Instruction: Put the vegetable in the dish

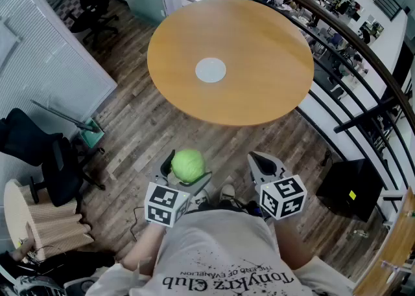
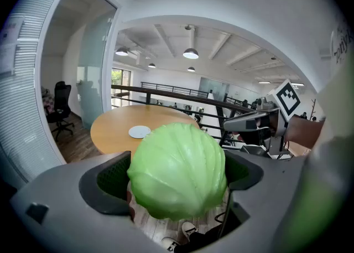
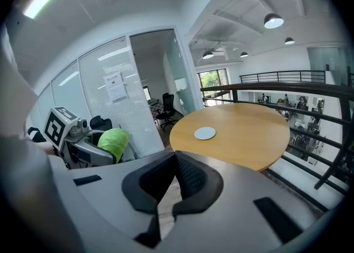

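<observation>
A round green cabbage (image 1: 188,164) sits between the jaws of my left gripper (image 1: 187,173), held low in front of the person's body over the wooden floor. In the left gripper view the cabbage (image 2: 178,170) fills the gap of the left gripper (image 2: 178,177), whose pads press both its sides. A small pale dish (image 1: 211,70) lies near the middle of the round wooden table (image 1: 259,35), well ahead of both grippers. My right gripper (image 1: 261,162) is beside the left one, jaws together and empty; the right gripper view shows its pads (image 3: 191,179) touching at the right gripper (image 3: 172,156).
Black railing (image 1: 337,48) curves round the table's far and right sides. Office chairs (image 1: 45,152) stand at left beside a glass partition (image 1: 45,61). A black box (image 1: 350,188) sits on the floor at right. Bare floor (image 1: 136,120) lies between me and the table.
</observation>
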A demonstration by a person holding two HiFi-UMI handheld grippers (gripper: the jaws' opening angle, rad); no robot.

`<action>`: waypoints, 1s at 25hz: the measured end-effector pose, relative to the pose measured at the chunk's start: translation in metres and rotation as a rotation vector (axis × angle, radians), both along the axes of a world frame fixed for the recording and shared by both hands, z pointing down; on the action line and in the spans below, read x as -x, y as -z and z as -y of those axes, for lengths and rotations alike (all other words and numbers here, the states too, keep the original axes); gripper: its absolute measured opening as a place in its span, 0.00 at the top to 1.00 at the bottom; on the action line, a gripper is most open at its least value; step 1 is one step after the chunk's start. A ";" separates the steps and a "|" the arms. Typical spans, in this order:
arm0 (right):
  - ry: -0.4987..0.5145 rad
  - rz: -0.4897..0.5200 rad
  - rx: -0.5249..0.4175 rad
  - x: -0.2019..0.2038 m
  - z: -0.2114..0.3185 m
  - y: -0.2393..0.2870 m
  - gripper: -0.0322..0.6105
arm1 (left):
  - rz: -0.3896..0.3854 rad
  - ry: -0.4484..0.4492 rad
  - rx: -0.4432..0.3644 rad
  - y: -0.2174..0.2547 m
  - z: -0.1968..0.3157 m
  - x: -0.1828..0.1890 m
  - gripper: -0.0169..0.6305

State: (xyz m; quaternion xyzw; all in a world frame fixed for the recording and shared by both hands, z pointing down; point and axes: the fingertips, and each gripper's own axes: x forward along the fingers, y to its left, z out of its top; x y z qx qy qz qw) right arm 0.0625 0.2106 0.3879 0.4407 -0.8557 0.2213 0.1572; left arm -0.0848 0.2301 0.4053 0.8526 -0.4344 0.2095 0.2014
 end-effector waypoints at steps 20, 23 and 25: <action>-0.070 0.004 0.004 0.002 0.002 0.003 0.93 | -0.003 -0.040 -0.005 0.001 -0.005 0.011 0.20; -0.096 0.002 -0.002 0.004 0.002 0.004 0.92 | -0.006 -0.051 -0.010 0.003 -0.009 0.017 0.20; -0.116 0.003 -0.012 0.006 0.000 0.006 0.93 | 0.008 -0.072 -0.029 0.003 -0.011 0.020 0.20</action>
